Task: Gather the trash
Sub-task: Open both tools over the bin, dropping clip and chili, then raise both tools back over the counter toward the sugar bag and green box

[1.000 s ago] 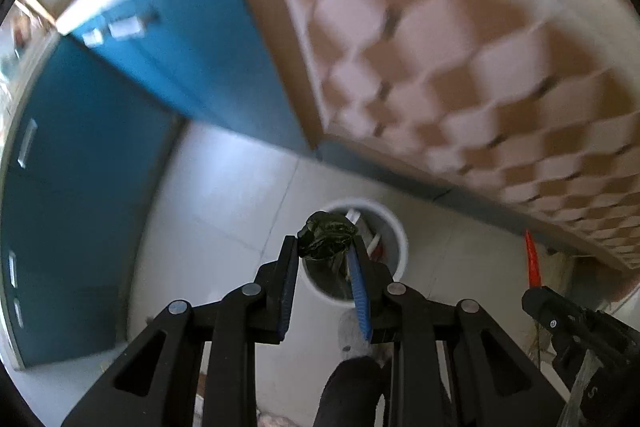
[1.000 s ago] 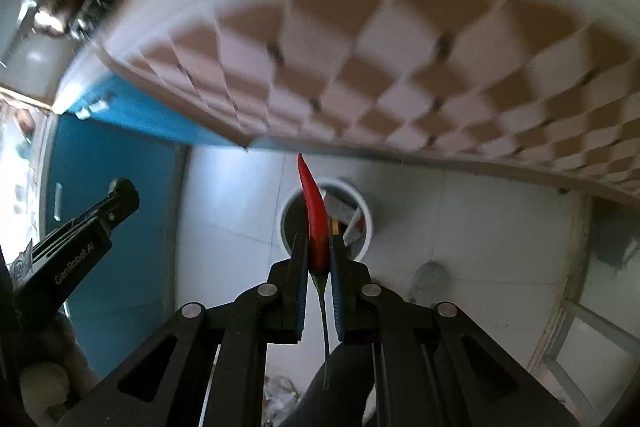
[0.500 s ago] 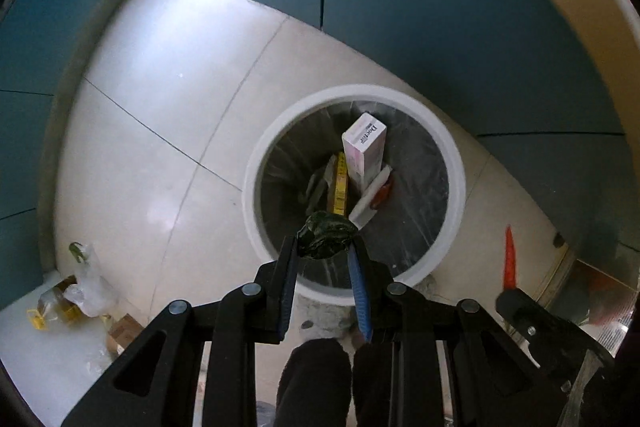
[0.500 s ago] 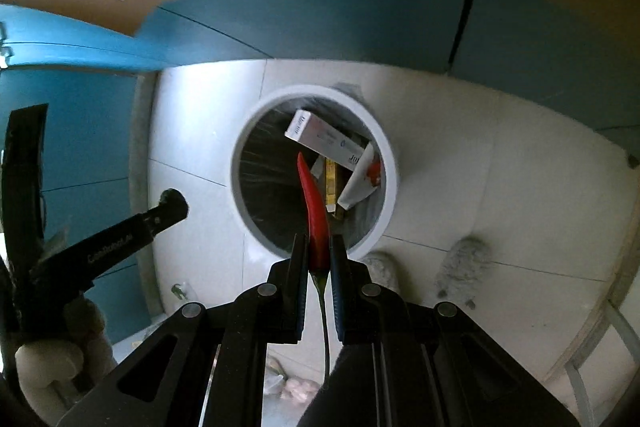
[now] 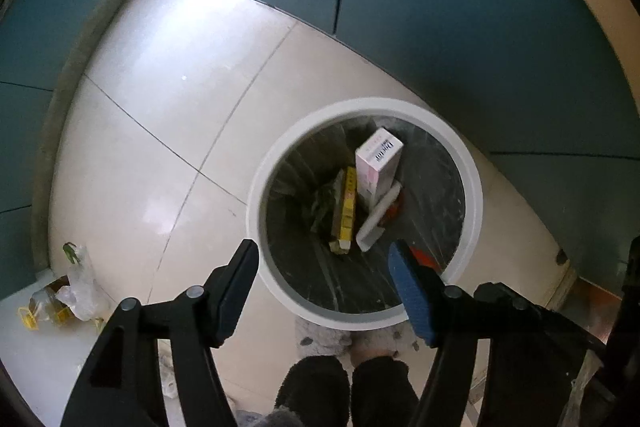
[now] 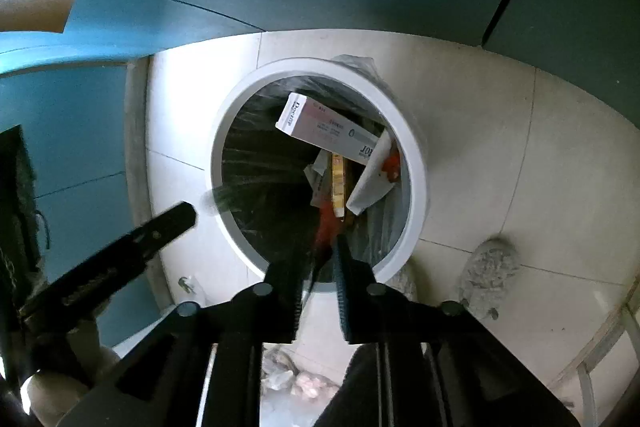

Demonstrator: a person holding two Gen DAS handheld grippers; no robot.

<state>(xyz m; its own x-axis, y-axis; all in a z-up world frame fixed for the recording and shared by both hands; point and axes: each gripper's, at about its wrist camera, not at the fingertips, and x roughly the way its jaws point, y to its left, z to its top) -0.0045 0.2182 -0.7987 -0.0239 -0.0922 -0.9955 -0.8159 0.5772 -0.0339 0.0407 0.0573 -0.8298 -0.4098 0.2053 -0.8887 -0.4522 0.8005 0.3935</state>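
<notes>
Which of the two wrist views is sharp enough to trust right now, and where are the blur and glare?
Left wrist view: sharp; white box and bin rim crisp, window glare on the floor tiles, fisheye bending the grout lines. Right wrist view: motion-smeared near the right gripper, the red chili a blur between its opening jaws, the left gripper soft; the box stays readable.
</notes>
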